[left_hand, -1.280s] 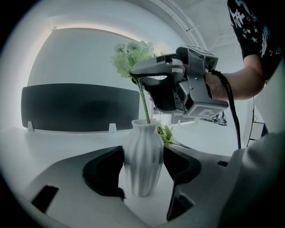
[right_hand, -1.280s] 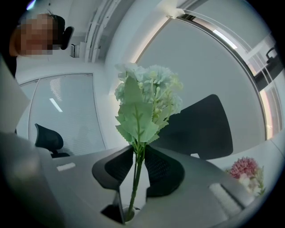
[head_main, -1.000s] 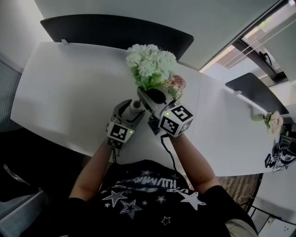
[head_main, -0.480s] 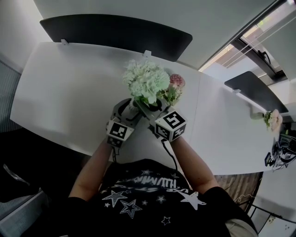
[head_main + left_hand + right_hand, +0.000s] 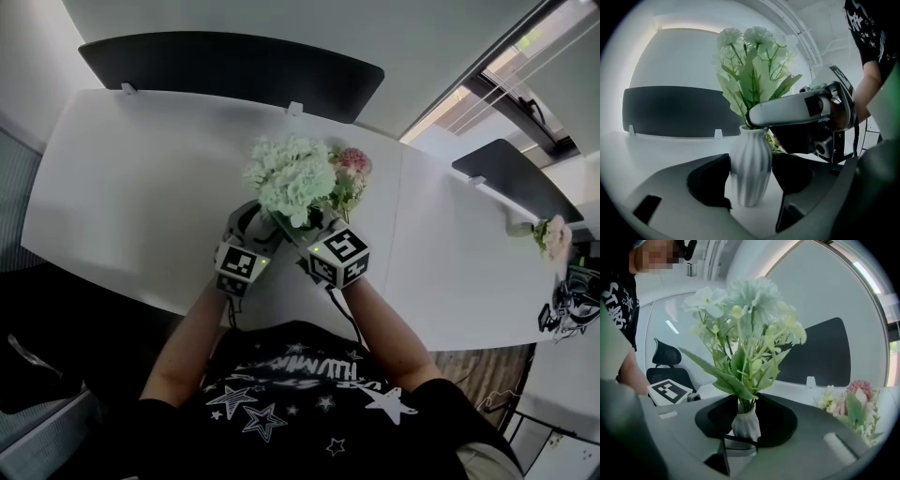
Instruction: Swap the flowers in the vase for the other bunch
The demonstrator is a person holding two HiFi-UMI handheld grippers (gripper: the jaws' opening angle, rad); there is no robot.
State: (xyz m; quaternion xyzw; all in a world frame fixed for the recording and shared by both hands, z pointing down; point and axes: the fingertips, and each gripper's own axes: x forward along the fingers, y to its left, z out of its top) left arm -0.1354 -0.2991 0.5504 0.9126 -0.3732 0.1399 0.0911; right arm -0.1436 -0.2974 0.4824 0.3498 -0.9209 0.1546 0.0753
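Observation:
A white ribbed vase [image 5: 751, 166] stands on the white table [image 5: 141, 187], and my left gripper [image 5: 751, 187] is shut on its body, one pad on each side. The white-and-green bunch [image 5: 292, 178] stands with its stems in the vase mouth [image 5: 744, 420]. My right gripper [image 5: 745, 411] reaches in at the neck. Its jaws are opening, with the stems between them and a small gap on each side. In the head view the blooms hide the vase. The pink bunch [image 5: 349, 173] lies on the table just right of the vase, and also shows in the right gripper view [image 5: 855, 401].
A dark partition panel [image 5: 234, 66] runs along the table's far edge. A second panel [image 5: 511, 178] and a small pale flower [image 5: 555, 242] are at the far right. An office chair [image 5: 665, 364] stands behind. The person's torso is at the near edge.
My right gripper has come down and a little left with the white-and-green bunch, so the stems now sit in the vase. The left gripper has not moved.

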